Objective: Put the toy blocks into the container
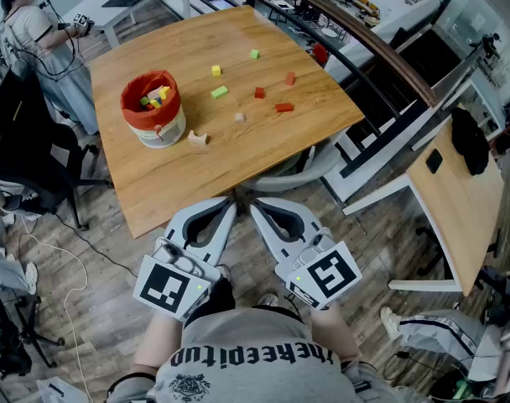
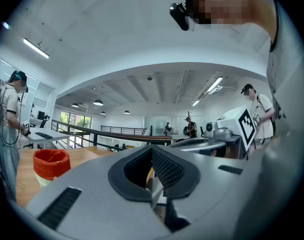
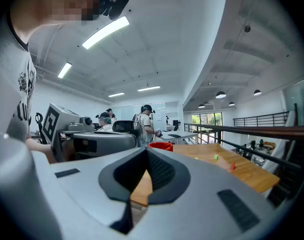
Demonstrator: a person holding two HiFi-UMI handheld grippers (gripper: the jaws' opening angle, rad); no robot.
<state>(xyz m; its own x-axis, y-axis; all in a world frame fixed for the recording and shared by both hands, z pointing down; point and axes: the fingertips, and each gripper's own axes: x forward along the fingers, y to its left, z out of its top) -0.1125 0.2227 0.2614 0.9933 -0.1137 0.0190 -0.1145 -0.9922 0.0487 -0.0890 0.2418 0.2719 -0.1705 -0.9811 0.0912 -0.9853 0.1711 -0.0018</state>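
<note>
– While both grippers sit drawn in close to the person's body, short of the table edge, which step is in hand?

– A pause between picks, by the look of it. The left gripper (image 1: pixel 228 204) and the right gripper (image 1: pixel 259 206) each have their fingers pressed together with nothing between them. The tips are side by side and aimed at the wooden table (image 1: pixel 154 187).

– And the toy blocks (image 1: pixel 156 97)?

– Some lie inside the orange-lined container (image 1: pixel 167 133), well ahead of the left fingertips and off to their left. About eight lie loose on the tabletop. A tan arch block (image 1: pixel 198 138) just beside the container is nearest the left tips. A lime block (image 1: pixel 219 91) lies farther ahead, and a long red block (image 1: pixel 283 107) sits ahead of the right tips.

– What does the next move call for?

– Probably a reach forward over the edge, with one pair of fingers spreading on the way. They would come down either side of a block, close on it, and carry it left to the container's open mouth. The arch looks handiest for the left gripper, and the long red block suits the right.
</note>
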